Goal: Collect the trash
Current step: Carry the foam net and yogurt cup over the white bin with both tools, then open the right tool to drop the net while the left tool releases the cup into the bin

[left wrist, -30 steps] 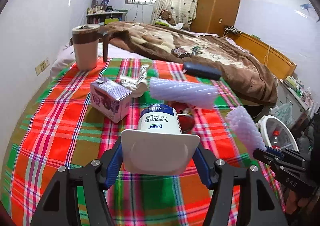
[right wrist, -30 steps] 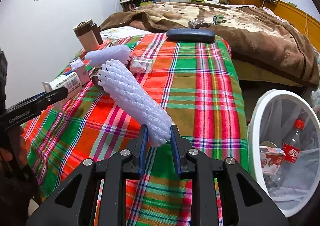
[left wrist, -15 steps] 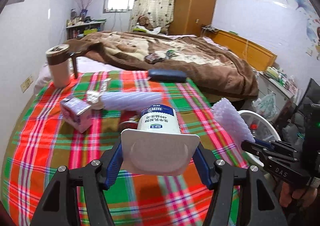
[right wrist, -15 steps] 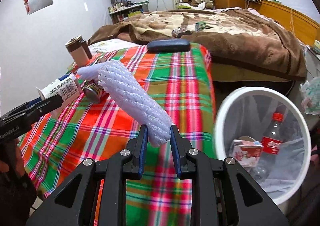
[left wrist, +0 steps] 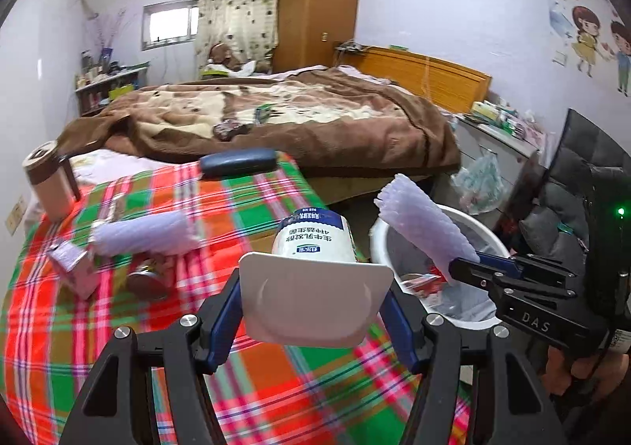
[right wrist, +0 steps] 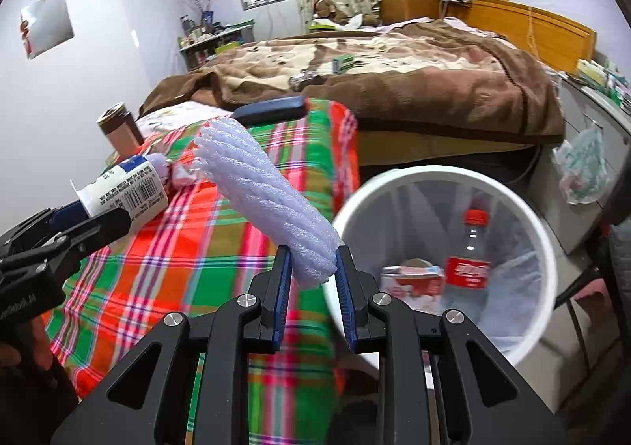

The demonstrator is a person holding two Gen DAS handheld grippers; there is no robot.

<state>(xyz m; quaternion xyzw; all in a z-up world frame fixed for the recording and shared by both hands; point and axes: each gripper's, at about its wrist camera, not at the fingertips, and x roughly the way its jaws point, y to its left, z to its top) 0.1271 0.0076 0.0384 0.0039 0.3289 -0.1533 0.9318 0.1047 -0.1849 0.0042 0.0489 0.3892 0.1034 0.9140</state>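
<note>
Both grippers swung toward bin (right wrist: pixel 437 184) — left gripper (left wrist: pixel 311 311) clamps yogurt cup (left wrist: pixel 313 279), right gripper (right wrist: pixel 313 275) pinches foam sleeve (right wrist: pixel 268 204).

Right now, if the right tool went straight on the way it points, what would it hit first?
Probably the plaid tablecloth near the table's edge, with the white trash bin just right of that line; the foam fruit sleeve it grips leads. Depth is unclear.
</note>
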